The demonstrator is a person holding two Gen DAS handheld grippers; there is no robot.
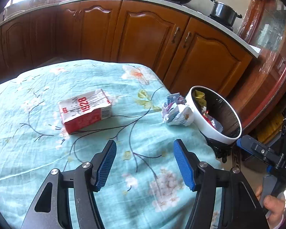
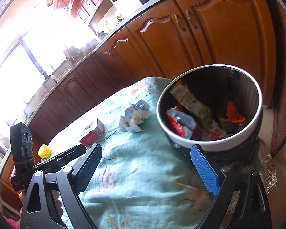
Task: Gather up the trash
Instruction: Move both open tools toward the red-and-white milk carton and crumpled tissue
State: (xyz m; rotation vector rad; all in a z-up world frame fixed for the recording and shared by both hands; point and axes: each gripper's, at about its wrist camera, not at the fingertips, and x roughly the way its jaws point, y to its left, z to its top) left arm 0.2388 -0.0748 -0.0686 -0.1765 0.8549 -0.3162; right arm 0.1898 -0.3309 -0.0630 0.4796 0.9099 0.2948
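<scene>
1. My left gripper [image 1: 145, 164] hangs over the near part of the table [image 1: 38, 152], its blue pads spread apart with nothing between them but flowered cloth.
2. My right gripper [image 2: 148, 169] has its jaws gaping wide and empty, low beside the near rim of the trash bin [image 2: 183, 141].
3. The red-and-white carton [image 1: 84, 110] lies flat ahead of the left gripper and a little to its left, near the middle of the table. Its long axis runs slantwise across my line of reach.
4. The crumpled wrapper [image 1: 176, 112] sits by the table's right edge, touching or just beside the bin, which already holds packets.
5. I judge the left gripper nearer the carton and the right nearer the wrapper; for the carton I would roll the wrist to pinch across its short side.
</scene>
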